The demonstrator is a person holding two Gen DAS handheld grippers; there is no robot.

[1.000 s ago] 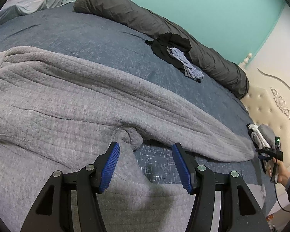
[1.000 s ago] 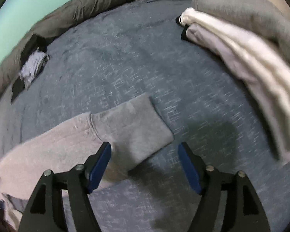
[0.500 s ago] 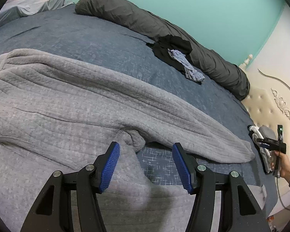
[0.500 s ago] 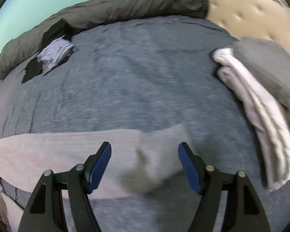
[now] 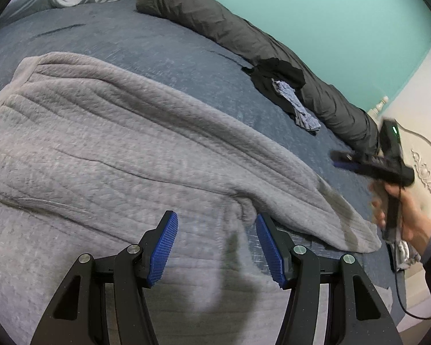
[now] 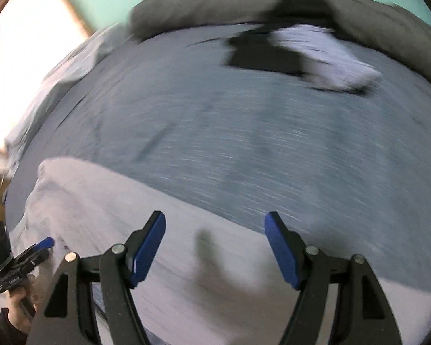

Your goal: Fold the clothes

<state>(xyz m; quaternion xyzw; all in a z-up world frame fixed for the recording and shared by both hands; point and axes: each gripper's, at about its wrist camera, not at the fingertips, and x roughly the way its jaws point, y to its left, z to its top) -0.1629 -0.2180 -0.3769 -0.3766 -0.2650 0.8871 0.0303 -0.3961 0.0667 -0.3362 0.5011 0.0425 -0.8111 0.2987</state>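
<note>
A grey sweater (image 5: 106, 149) is seen spread across the blue bed (image 5: 158, 46), one sleeve (image 5: 316, 201) laid out sideways; both the left gripper (image 5: 217, 248) and right gripper (image 6: 215, 247) are held open above it, nothing gripped; a fold seems under way, so a sleeve or hem would need pinching; dark clothes (image 5: 275, 83) lie by a rolled duvet (image 5: 244, 34) under a teal wall (image 5: 330, 14).

Blue bed (image 5: 146, 43) carries grey garment (image 5: 106, 149) (spread), dark bolster (image 5: 244, 37).

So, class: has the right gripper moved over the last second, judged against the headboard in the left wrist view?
Yes. The right gripper has risen and come nearer. It now shows level with the carving on the headboard, above the grey sweater's sleeve end, jaws open.
</note>
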